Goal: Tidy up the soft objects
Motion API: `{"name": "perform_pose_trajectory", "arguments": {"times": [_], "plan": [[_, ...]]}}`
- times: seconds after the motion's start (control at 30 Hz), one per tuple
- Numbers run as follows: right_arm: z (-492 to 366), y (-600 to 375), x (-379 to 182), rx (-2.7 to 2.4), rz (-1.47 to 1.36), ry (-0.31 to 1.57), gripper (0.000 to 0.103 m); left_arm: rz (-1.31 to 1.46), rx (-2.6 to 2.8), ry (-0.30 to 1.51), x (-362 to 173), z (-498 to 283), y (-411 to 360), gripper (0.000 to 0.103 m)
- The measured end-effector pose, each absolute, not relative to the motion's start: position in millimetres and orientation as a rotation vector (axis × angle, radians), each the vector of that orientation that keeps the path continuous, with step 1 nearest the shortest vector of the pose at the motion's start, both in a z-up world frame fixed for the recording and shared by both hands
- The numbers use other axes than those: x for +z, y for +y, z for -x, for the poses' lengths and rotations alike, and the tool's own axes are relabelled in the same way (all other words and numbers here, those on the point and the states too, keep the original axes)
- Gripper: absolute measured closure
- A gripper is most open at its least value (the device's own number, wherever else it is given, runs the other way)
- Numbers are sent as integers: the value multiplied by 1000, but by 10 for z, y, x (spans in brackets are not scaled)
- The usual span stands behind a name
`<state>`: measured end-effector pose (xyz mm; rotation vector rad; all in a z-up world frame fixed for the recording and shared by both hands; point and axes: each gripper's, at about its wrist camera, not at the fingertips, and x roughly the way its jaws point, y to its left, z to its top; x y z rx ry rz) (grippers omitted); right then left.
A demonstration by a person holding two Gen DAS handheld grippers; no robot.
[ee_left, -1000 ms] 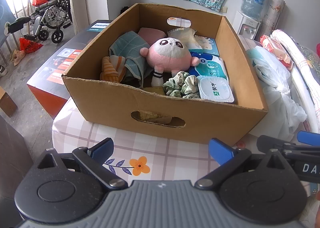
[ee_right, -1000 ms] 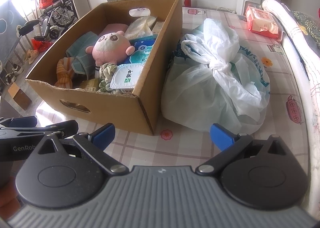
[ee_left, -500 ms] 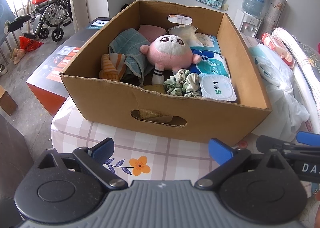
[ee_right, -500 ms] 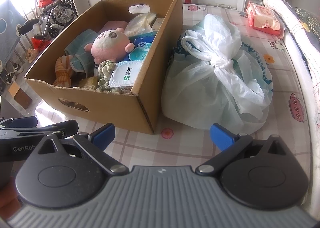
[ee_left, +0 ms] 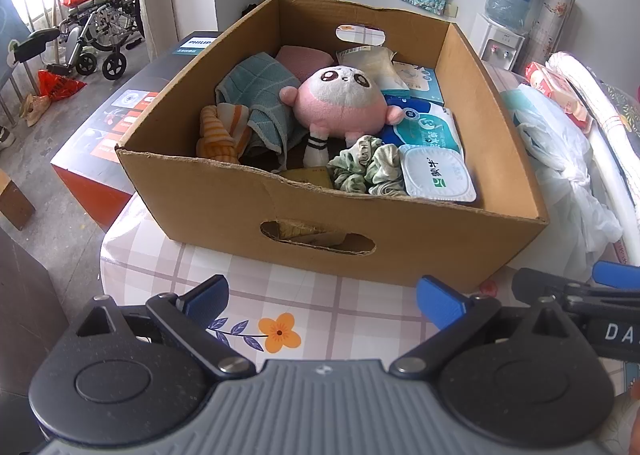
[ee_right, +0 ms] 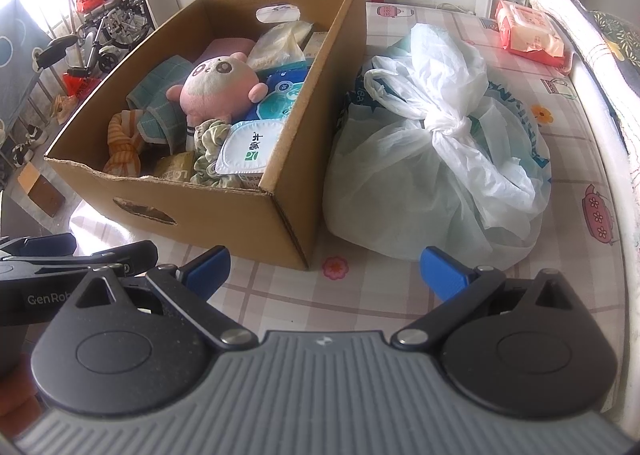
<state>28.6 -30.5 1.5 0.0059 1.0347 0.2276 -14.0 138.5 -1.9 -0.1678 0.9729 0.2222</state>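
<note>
Hovering over the tablecloth (ee_left: 320, 295) just in front of the cardboard box (ee_left: 400, 231), the left gripper (ee_left: 322, 301) has its blue fingers spread wide with nothing between them. The right gripper (ee_right: 326, 269) sits just beside it, off the box's near right corner, equally wide apart and empty.

Every soft thing to be sorted lies inside the box: a pink plush toy (ee_left: 344, 103) near the middle, a teal towel (ee_left: 260, 95) to its left, an orange striped cloth (ee_left: 220, 131) against the box's left wall, and a green scrunchie (ee_left: 364, 169) toward the near wall. Wet-wipe packs (ee_left: 438, 175) crowd the box's right side, touching the scrunchie. A knotted plastic bag (ee_right: 436, 159) rests against the outside of the box's right wall.

Risks, as I judge them: the near wall stands between the fingers and the contents, so a low, flat approach could ram the cardboard and shove the box across the cloth. The plush overlaps the towel, so a deep pinch there may lift both together. Grabbing the scrunchie carelessly could drag the wipe pack along. Limp fabric may slip from a shallow pinch.
</note>
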Motion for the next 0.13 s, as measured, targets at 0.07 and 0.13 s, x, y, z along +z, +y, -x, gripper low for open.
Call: {"name": "perform_pose_trajectory", "arguments": {"times": [0.07, 0.13], "plan": [[-293, -300, 17, 228, -8, 1034, 1, 168, 222, 973, -18, 139, 1381, 2], [-303, -298, 18, 228, -9, 1034, 1, 169, 216, 976, -19, 136, 1382, 2]]}}
